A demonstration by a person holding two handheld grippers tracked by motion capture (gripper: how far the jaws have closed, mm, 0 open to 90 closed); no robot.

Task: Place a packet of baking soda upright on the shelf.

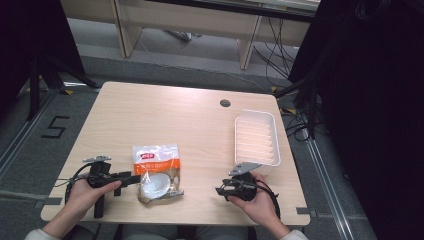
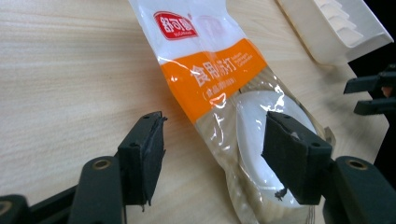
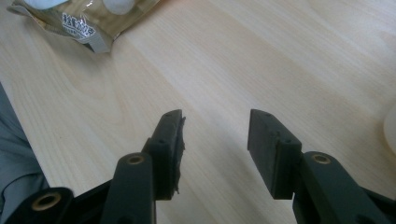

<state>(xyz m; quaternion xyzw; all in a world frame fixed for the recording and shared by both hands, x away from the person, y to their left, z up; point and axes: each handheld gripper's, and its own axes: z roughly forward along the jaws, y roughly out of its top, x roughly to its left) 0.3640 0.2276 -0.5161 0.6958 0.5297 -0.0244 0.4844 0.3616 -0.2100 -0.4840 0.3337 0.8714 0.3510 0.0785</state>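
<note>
The bag point(image 1: 156, 171) lies flat on the table point(image 1: 165, 115) near the person's edge, left of centre, its red-and-orange printed end pointing away from the person and its clear end, with a white lump of contents, nearest them. The white tray point(image 1: 256, 137) stands well apart at the right side of the table, its open side up, so it is probably the receiving container.

The left gripper point(image 1: 134, 178) lies low and level at the bag's left edge. In the left gripper view its jaws stand spread, one on each side of the bag's clear end point(image 2: 261, 140); the pads do not appear to press on the film. This placement suits a pinch across the bag's narrow width, near the heavy contents, which would limit swinging on lift.

The right gripper point(image 1: 220, 190) rests near the front edge, just below the tray and apart from the bag. Its jaws are spread over bare table point(image 3: 215, 70), with nothing between them. It appears to be waiting clear of the left gripper's working area.
</note>
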